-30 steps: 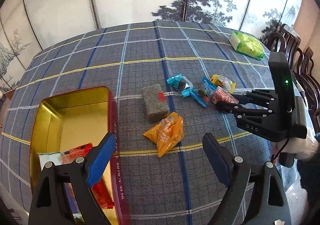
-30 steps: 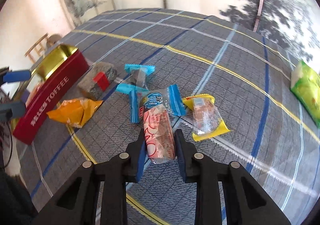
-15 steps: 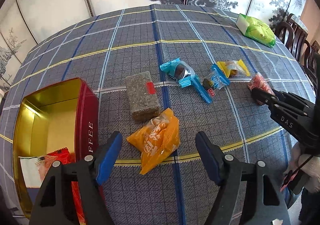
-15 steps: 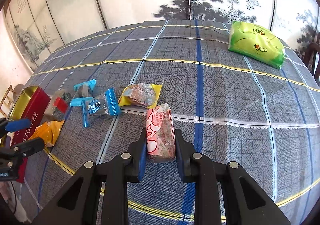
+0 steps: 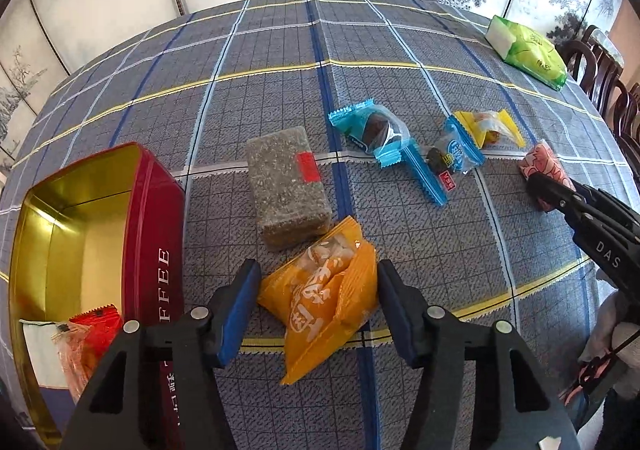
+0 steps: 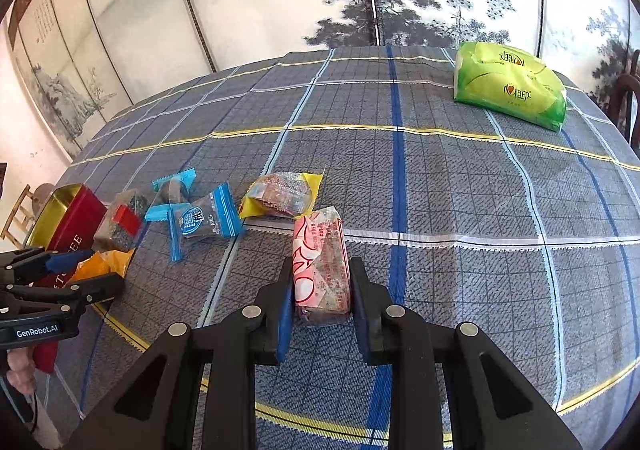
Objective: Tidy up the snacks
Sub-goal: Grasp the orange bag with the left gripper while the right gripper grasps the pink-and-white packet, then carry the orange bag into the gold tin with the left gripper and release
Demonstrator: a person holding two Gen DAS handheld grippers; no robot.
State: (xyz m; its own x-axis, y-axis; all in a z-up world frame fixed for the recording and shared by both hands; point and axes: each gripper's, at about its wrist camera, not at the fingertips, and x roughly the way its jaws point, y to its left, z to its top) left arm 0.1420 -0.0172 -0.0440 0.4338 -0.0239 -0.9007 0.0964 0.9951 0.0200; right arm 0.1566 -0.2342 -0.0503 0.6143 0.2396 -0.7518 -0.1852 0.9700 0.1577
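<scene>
Counter cloth (image 5: 280,98) grey plaid, lined blue, white, yellow; tin (image 5: 154,226) red outside, gold inside; snack packets orange (image 5: 324,298), light blue (image 5: 372,130), yellow (image 5: 488,126), pink-and-white (image 6: 320,262); bag (image 6: 512,90) green.

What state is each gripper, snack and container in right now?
Left gripper: closing around orange packet.
Right gripper: shut on pink-and-white packet.
Red tin: lidless, snacks inside.
Seed bar: flat on tablecloth.
Green pack: lying apart.
</scene>
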